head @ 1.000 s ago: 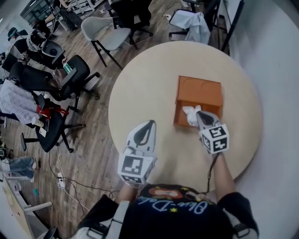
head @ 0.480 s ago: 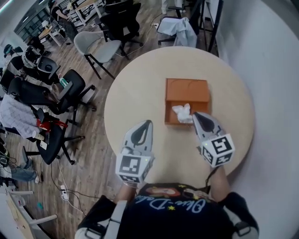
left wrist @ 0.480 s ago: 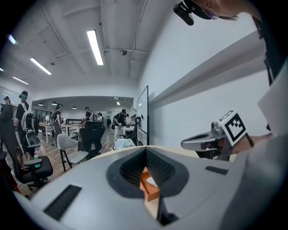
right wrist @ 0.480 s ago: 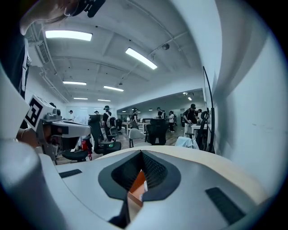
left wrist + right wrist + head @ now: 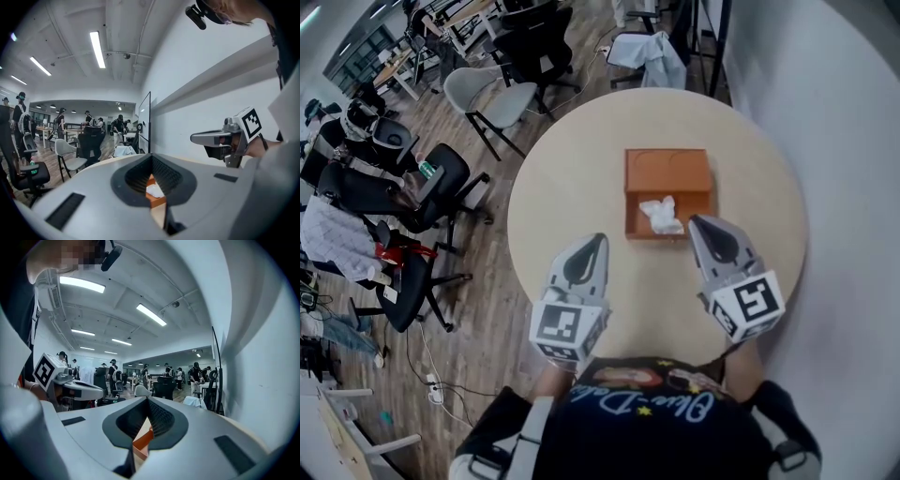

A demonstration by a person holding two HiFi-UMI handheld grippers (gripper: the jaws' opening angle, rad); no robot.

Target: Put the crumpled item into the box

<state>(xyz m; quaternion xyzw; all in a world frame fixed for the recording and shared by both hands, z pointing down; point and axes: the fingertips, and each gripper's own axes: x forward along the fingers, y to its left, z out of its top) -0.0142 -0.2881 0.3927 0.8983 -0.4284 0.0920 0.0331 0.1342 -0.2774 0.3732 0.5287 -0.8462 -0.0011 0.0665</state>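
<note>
Crumpled white paper wad (image 5: 661, 215) sits inside open orange cardboard box (image 5: 667, 169), by its near wall, on round beige table (image 5: 567, 187). L gripper (image 5: 596, 242) & R gripper (image 5: 696, 223) both clenched, empty, short of box. Placement looks done. If tidying, nudge wad inward gently, since box may slide.

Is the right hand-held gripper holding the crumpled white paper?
No, the crumpled white paper lies inside the orange box, apart from the right hand-held gripper.

open office: rolling chairs (image 5: 412, 187), desks (image 5: 469, 19), ceiling strip lights (image 5: 98, 48).
</note>
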